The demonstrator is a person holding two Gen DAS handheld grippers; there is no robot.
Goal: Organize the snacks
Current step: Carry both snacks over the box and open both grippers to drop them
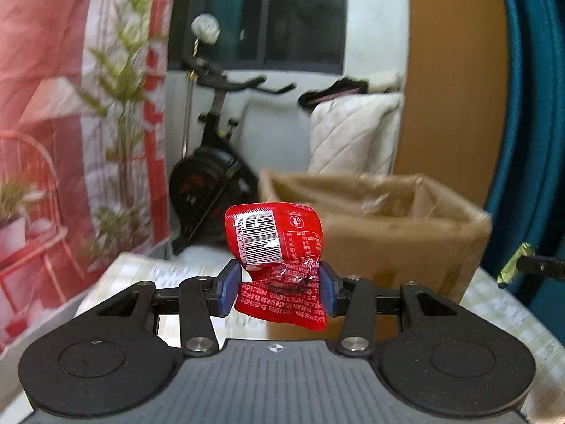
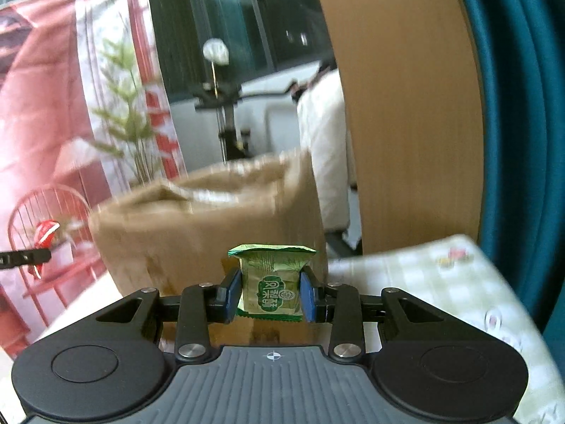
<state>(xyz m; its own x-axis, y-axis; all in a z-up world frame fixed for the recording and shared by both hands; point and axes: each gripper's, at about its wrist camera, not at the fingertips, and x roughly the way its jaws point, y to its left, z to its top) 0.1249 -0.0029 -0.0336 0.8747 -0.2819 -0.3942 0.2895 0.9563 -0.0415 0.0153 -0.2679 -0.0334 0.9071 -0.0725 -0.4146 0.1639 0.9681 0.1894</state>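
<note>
Left tool (image 1: 279, 288) pinches a crumpled red packet (image 1: 279, 243) between its blue pads, right tool (image 2: 270, 291) clamps an upright green packet (image 2: 270, 282), both held above the checked surface (image 2: 423, 282) before an open cardboard box (image 1: 406, 226).

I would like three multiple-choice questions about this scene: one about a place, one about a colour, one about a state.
1. Where is the cardboard box in relation to the left gripper?
A. ahead and to the right
B. behind it
C. hanging above it

2. What colour is the snack packet in the right gripper?
A. blue
B. green
C. red

3. What is the state of the left gripper?
A. open and empty
B. shut on a red packet
C. shut on a spoon

Answers: 1 A, the box stands on the table beyond the jaws; 2 B, its wrapper is green; 3 B, both pads squeeze the crumpled red packet.
</note>
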